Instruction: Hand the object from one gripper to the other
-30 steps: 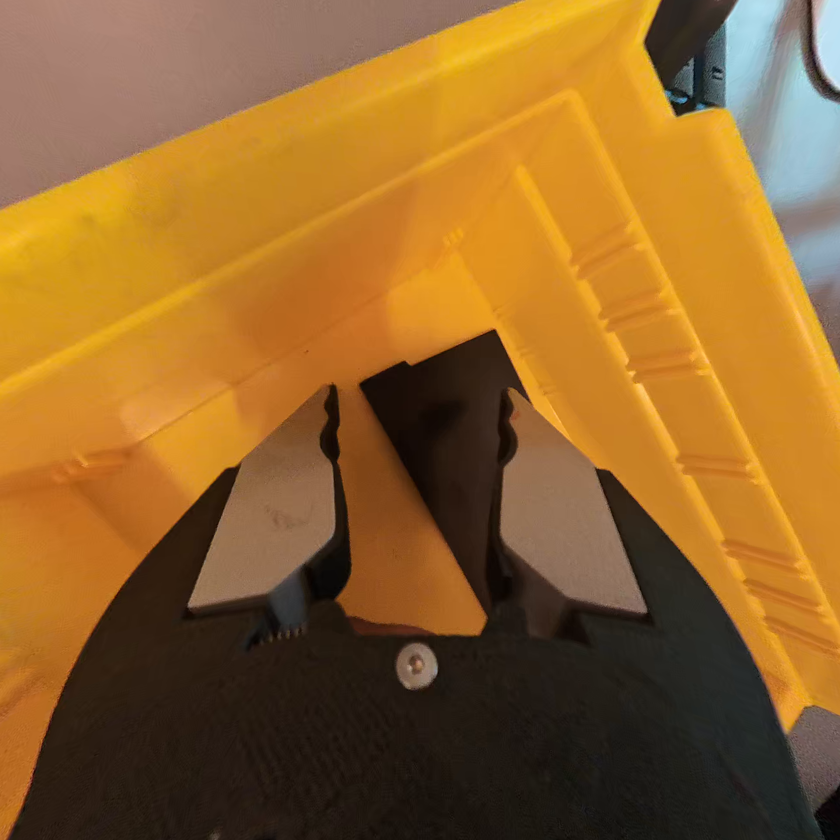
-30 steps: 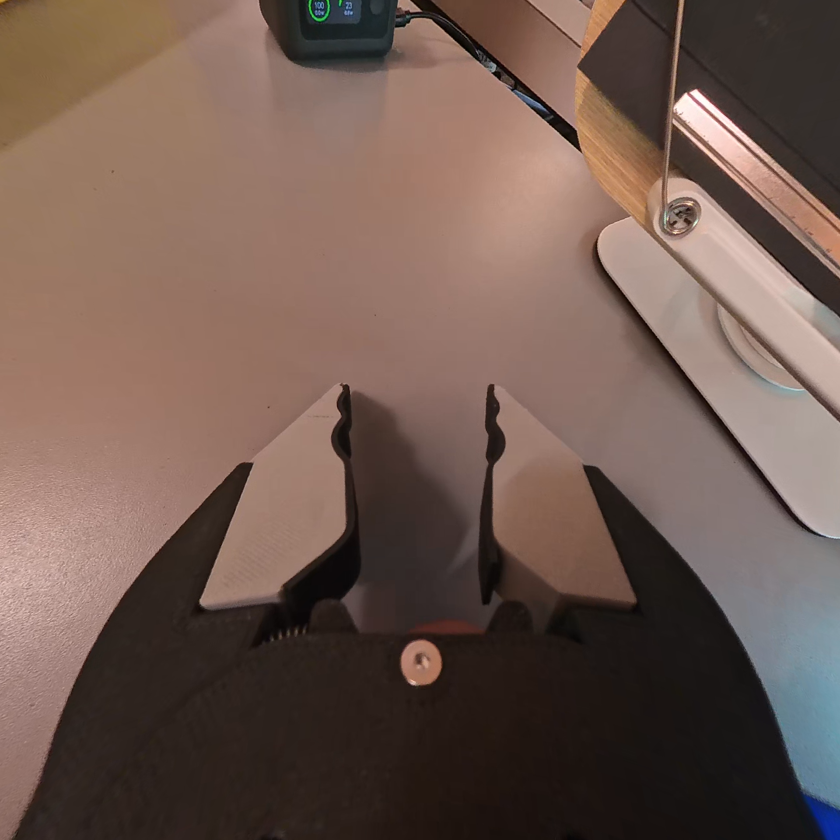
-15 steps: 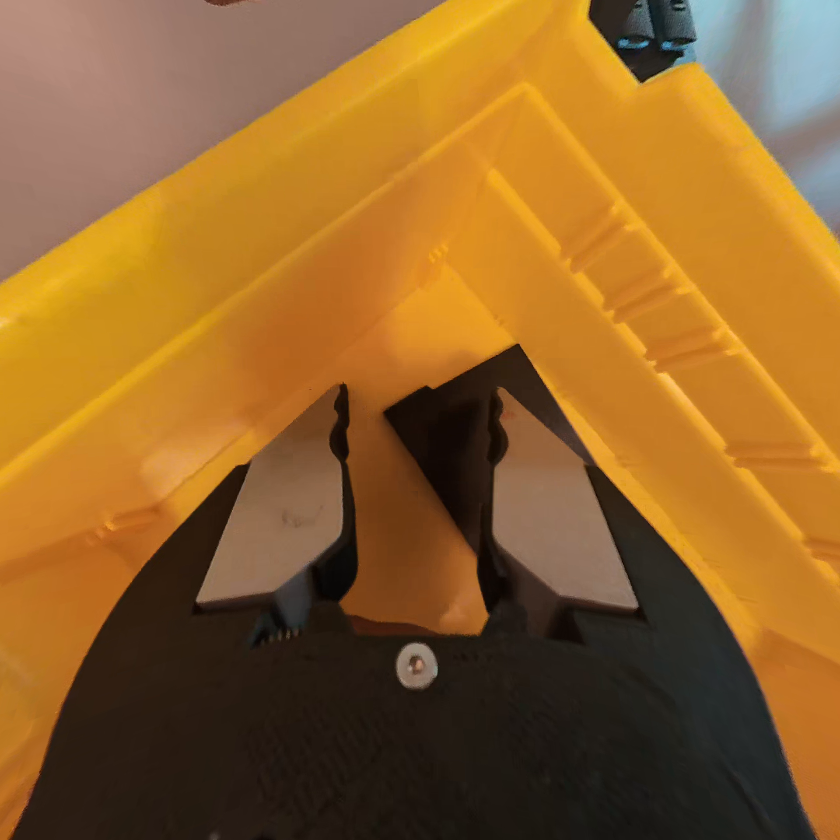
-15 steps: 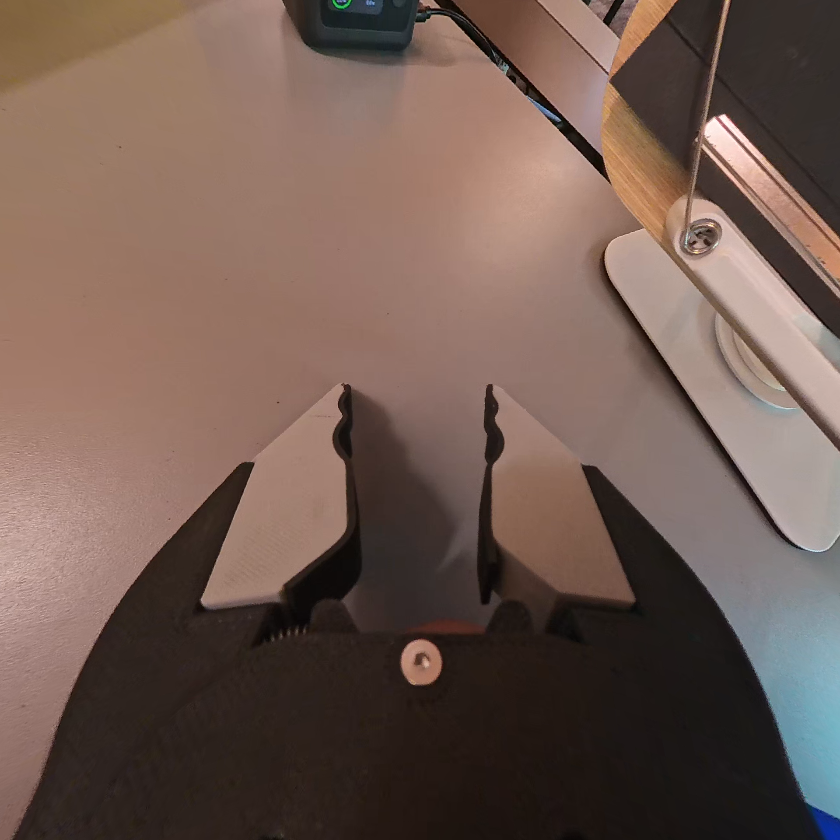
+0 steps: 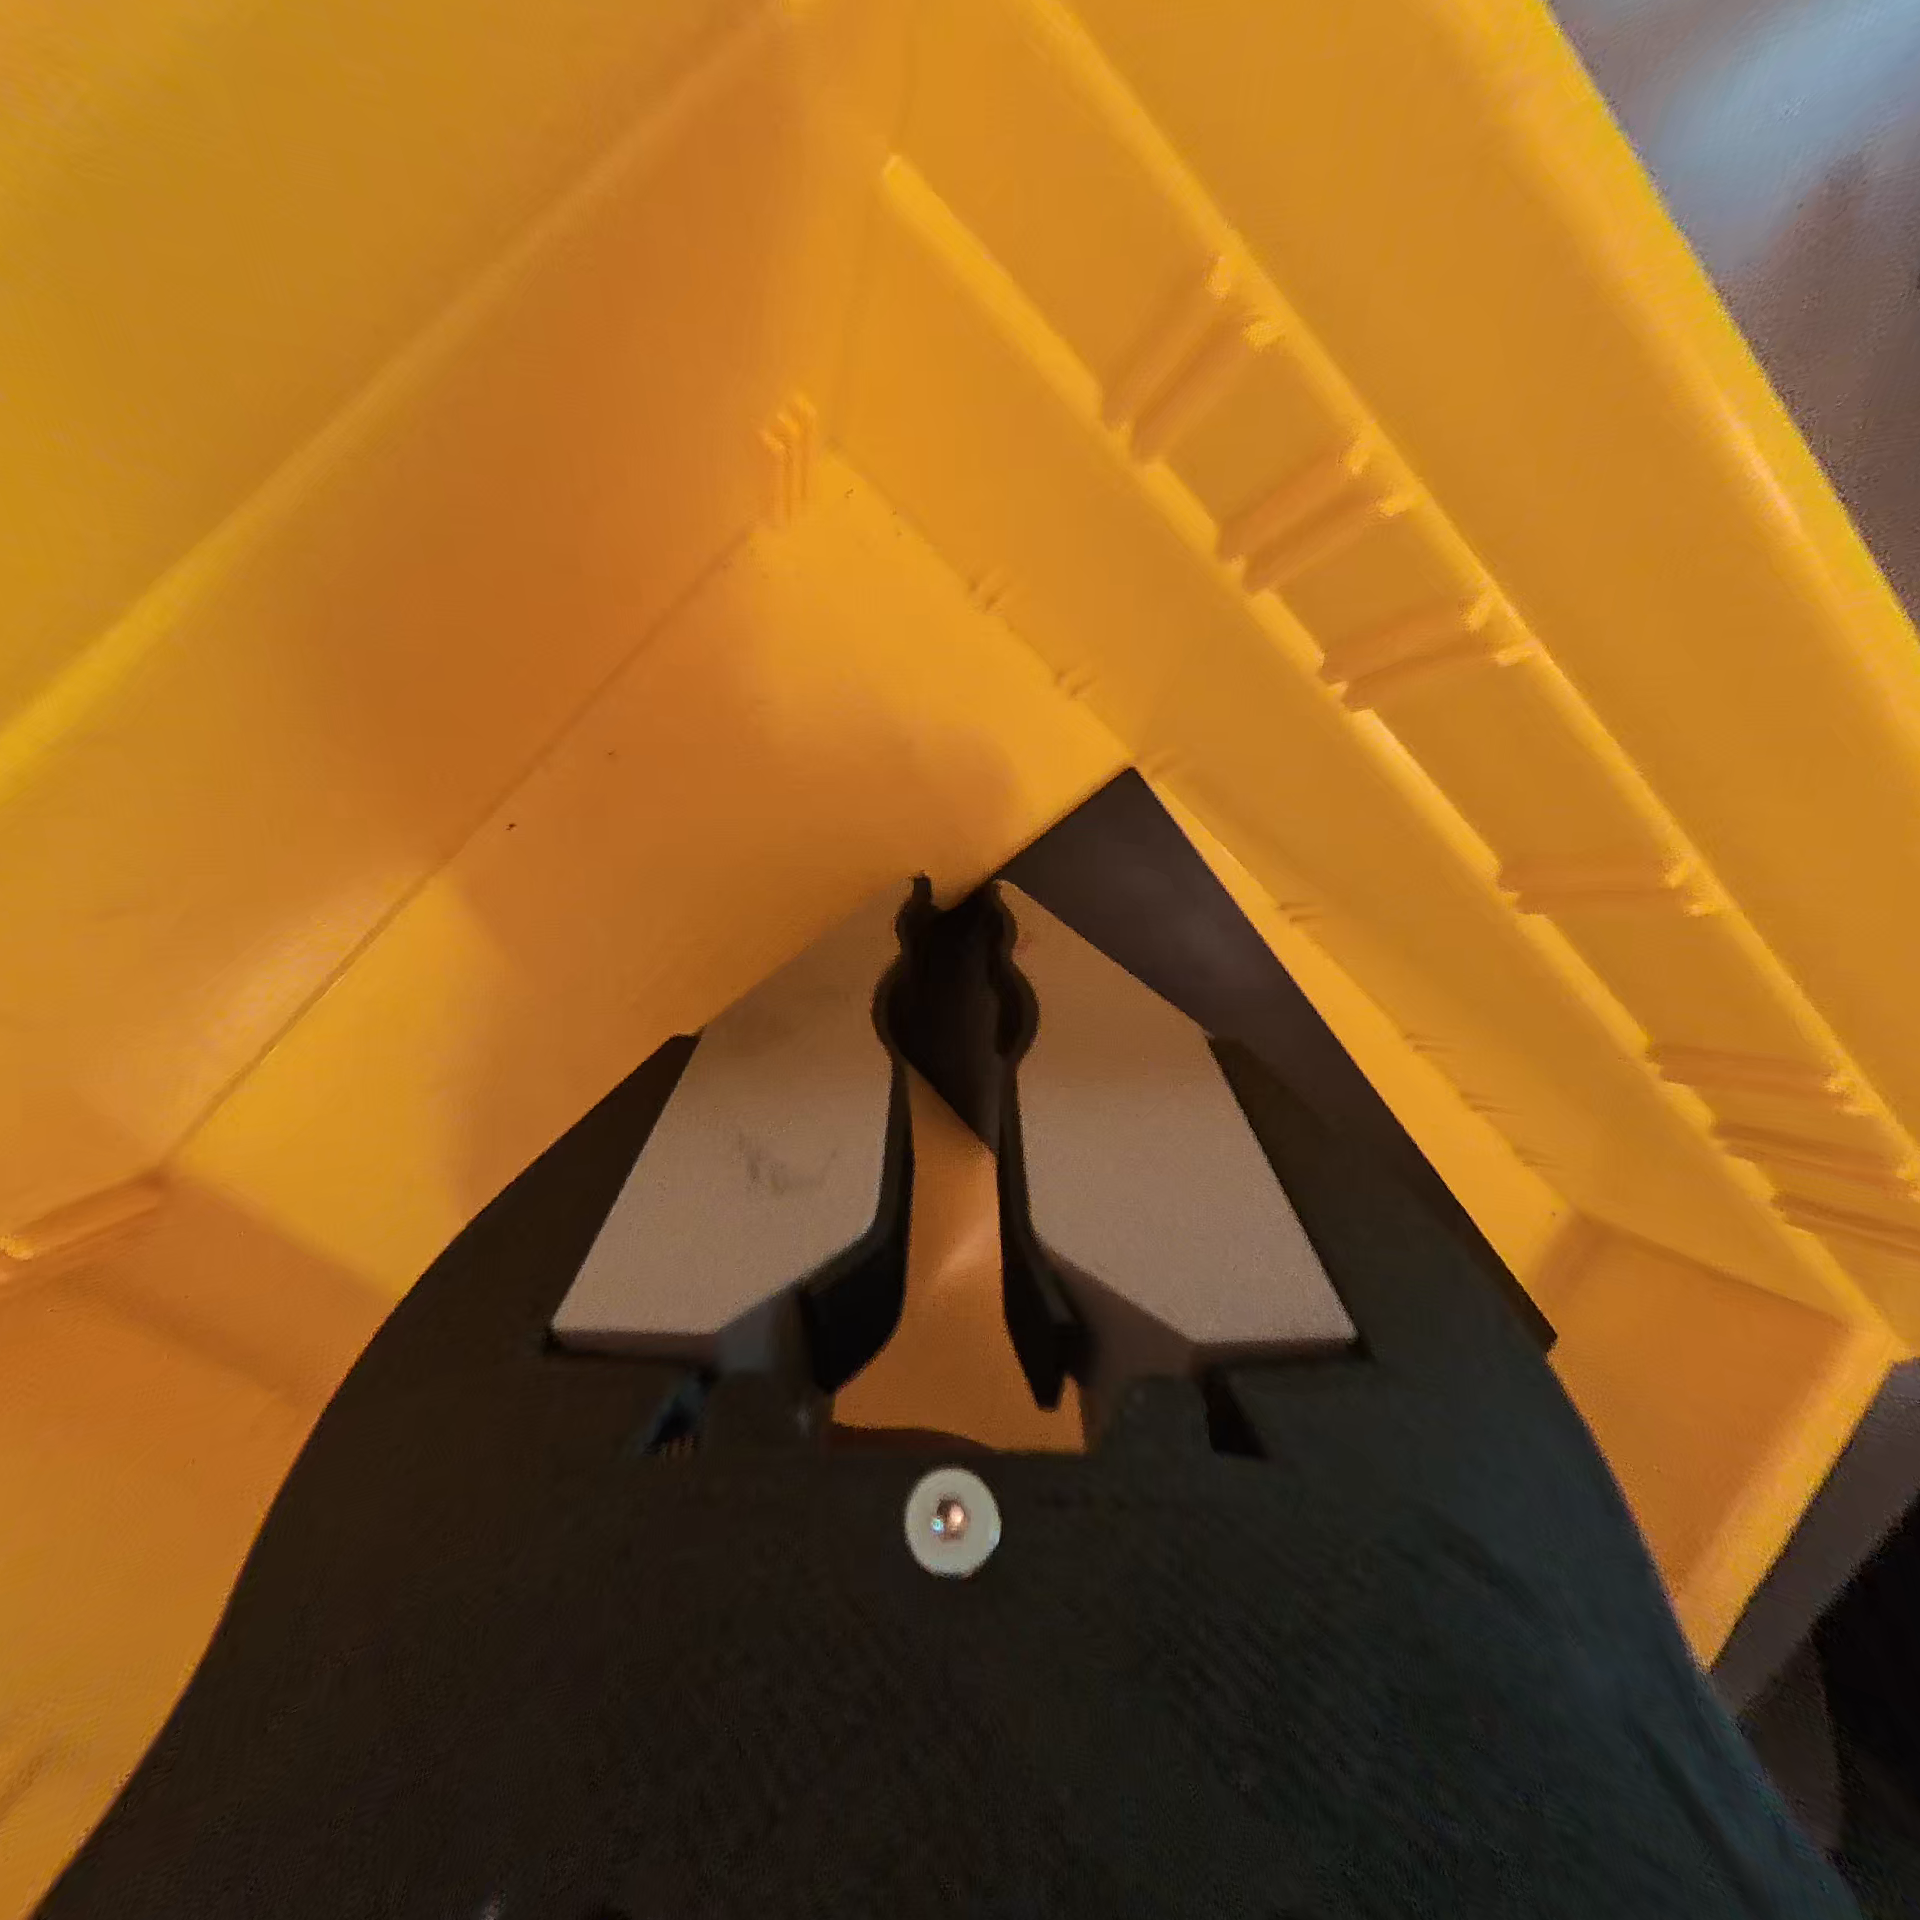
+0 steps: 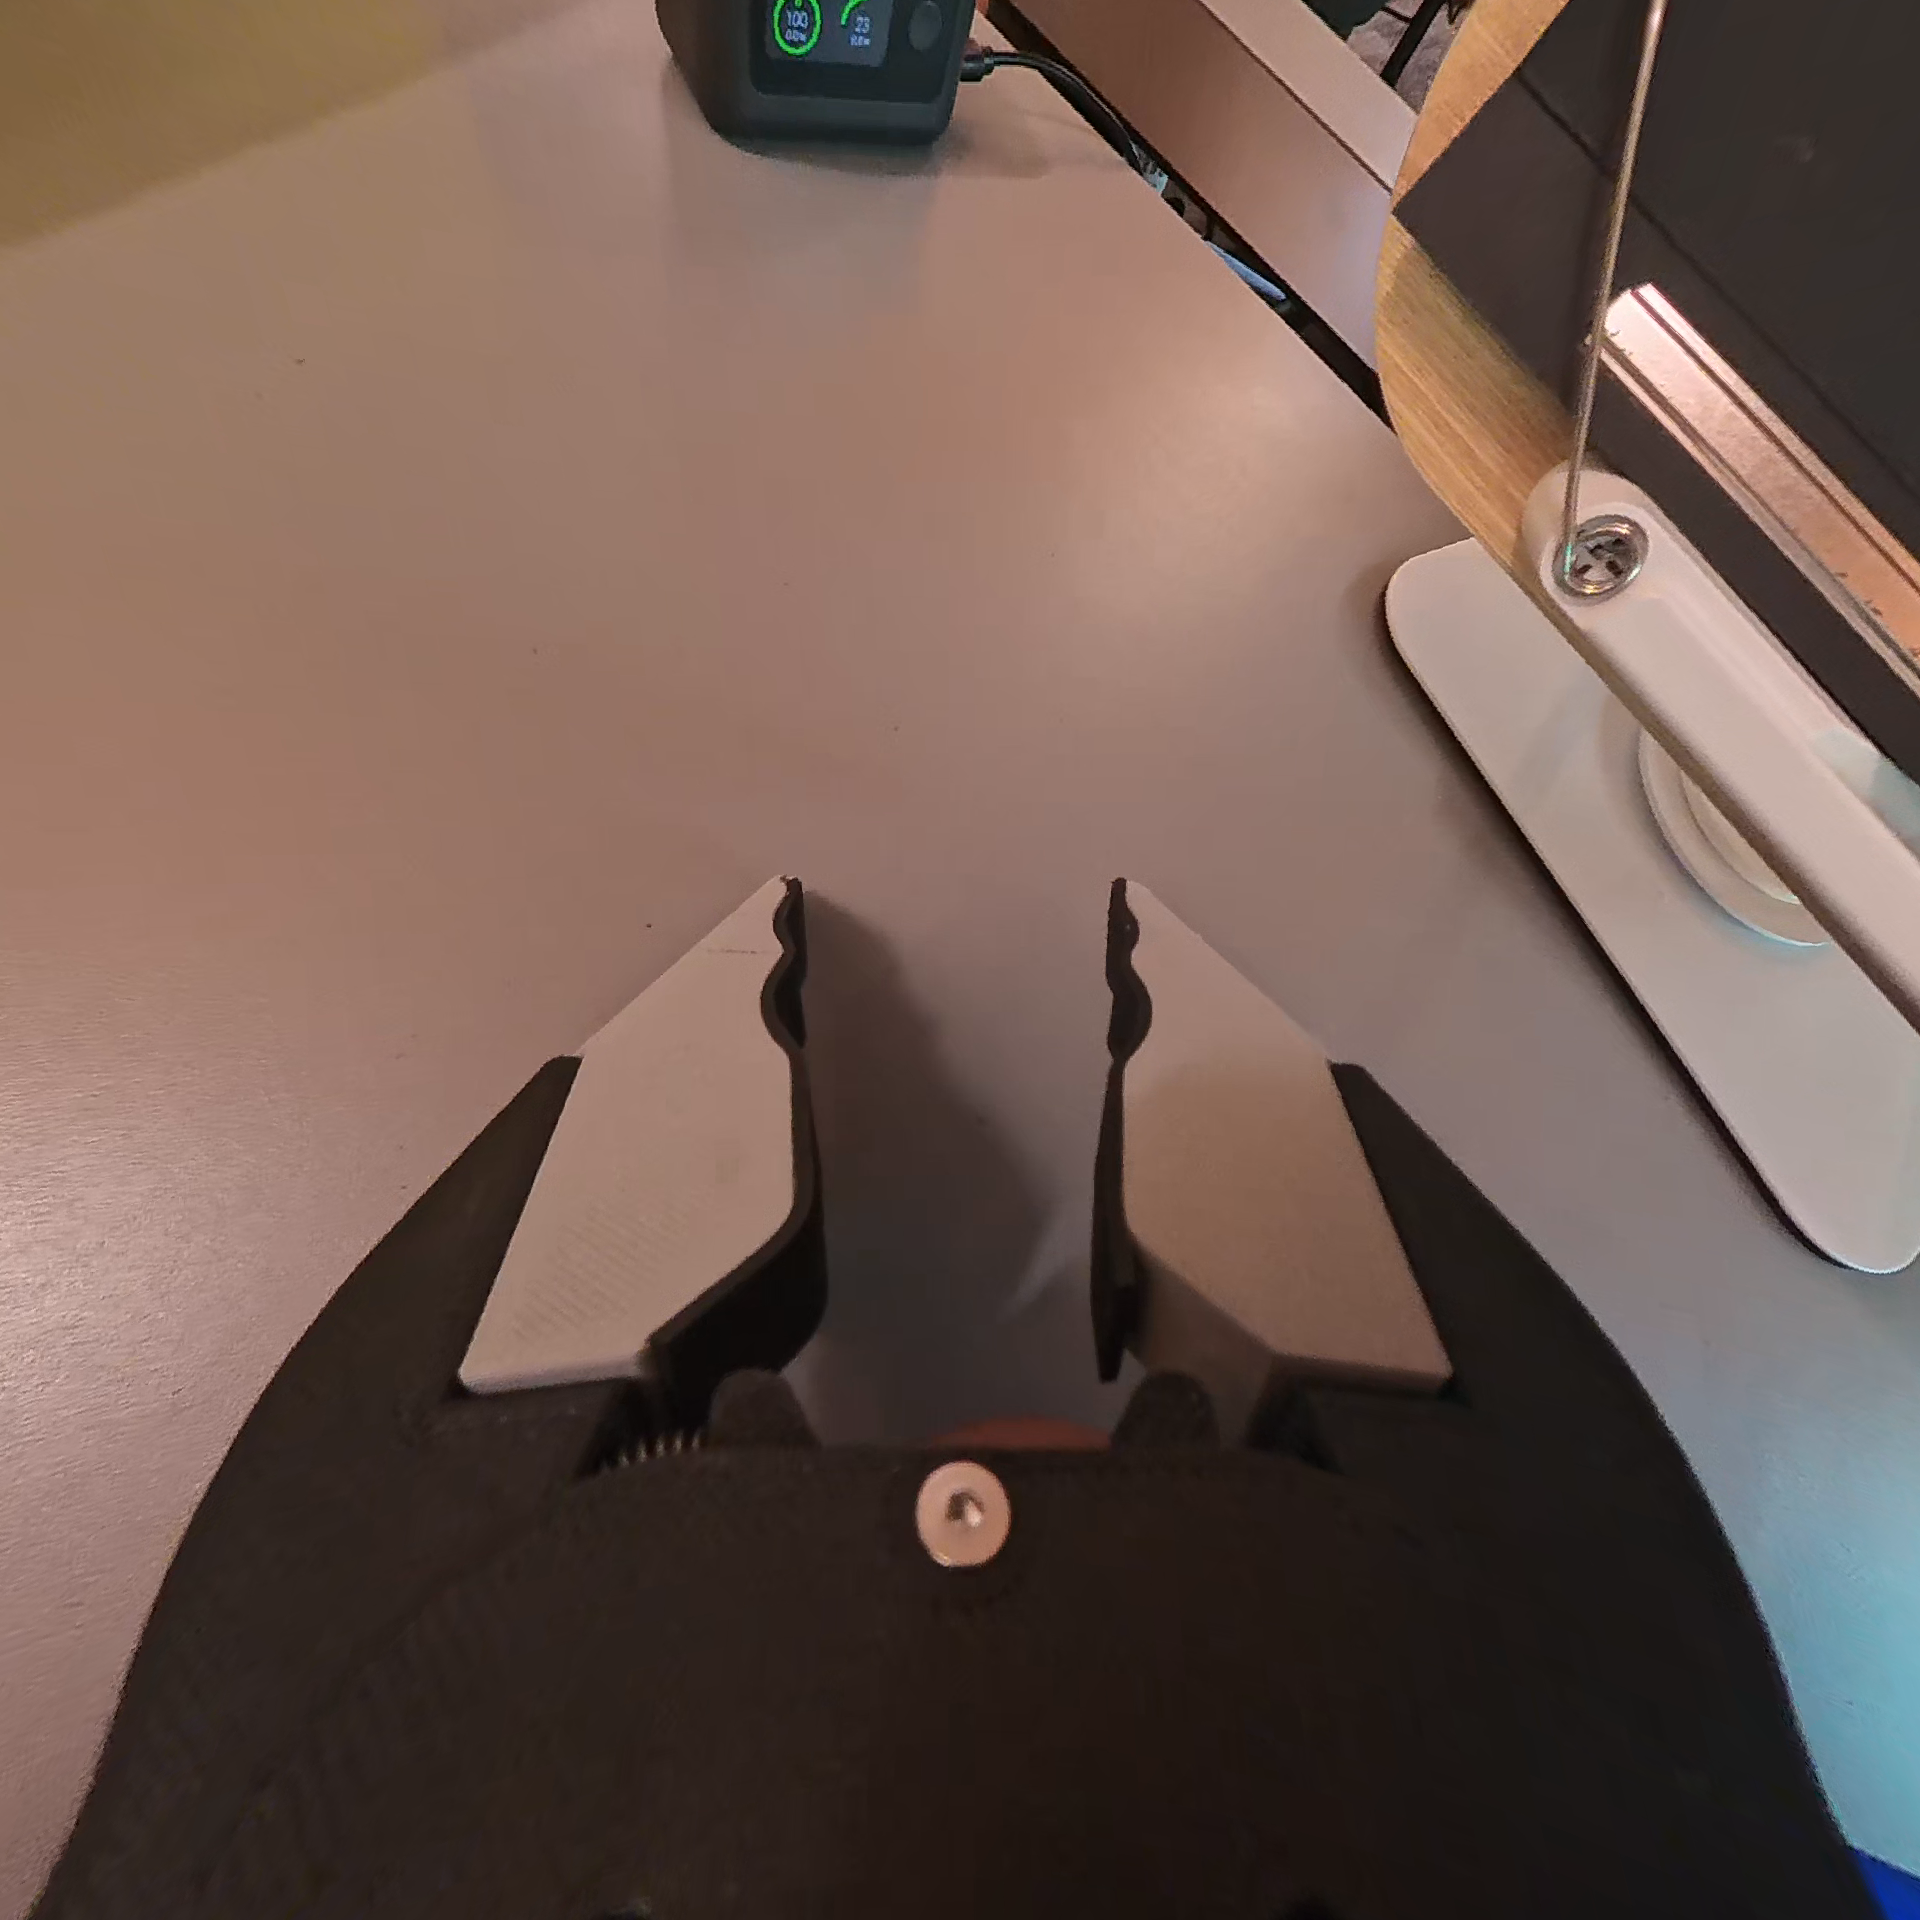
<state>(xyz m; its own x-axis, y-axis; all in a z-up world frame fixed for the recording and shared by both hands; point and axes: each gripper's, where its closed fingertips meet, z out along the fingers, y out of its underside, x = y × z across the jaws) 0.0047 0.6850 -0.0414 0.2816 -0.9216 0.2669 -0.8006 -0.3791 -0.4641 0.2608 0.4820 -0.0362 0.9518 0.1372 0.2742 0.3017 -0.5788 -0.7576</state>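
In the left wrist view a yellow plastic bin point(image 5: 520, 623) fills the frame. A flat black object point(image 5: 1132, 883) lies on the bin floor against the right wall. My left gripper point(image 5: 954, 904) is down in the bin, its jaws closed on the near edge of the black object, which shows as a dark wedge between the pads. My right gripper point(image 6: 956, 899) is open and empty, low over a grey table point(image 6: 520, 520). The bin and the black object do not show in the right wrist view.
A small dark device with a lit screen point(image 6: 831, 62) and its cable point(image 6: 1049, 83) sit at the table's far edge. A white stand base point(image 6: 1621, 935) with a slanted arm and a dark panel point(image 6: 1766, 208) stand at the right.
My left gripper went from open to closed on the black object and moved deeper into the bin corner. My right gripper stayed open and drifted slightly over the table.
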